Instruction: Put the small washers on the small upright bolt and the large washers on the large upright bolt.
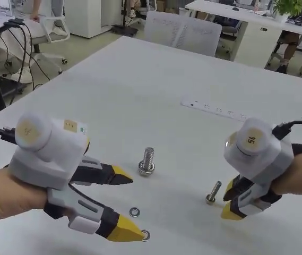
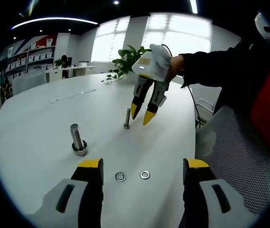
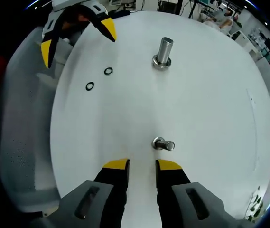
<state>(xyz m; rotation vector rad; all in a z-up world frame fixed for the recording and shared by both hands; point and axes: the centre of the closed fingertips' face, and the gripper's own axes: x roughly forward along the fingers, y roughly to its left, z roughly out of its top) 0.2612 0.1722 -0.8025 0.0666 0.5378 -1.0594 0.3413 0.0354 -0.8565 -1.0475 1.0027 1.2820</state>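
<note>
Head view, my left gripper (image 1: 135, 208) jaws wide apart near two washers (image 1: 135, 212), my right gripper (image 1: 229, 204) jaws slightly apart beside small bolt (image 1: 213, 192), big bolt (image 1: 147, 161) upright.

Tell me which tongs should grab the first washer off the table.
Left. The left tongs are open, with both washers lying just ahead between their jaws. The right tongs sit by the small bolt, farther from them.

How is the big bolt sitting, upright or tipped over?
Upright: the large bolt stands on its wide end on the table, threaded shaft pointing up.
</note>
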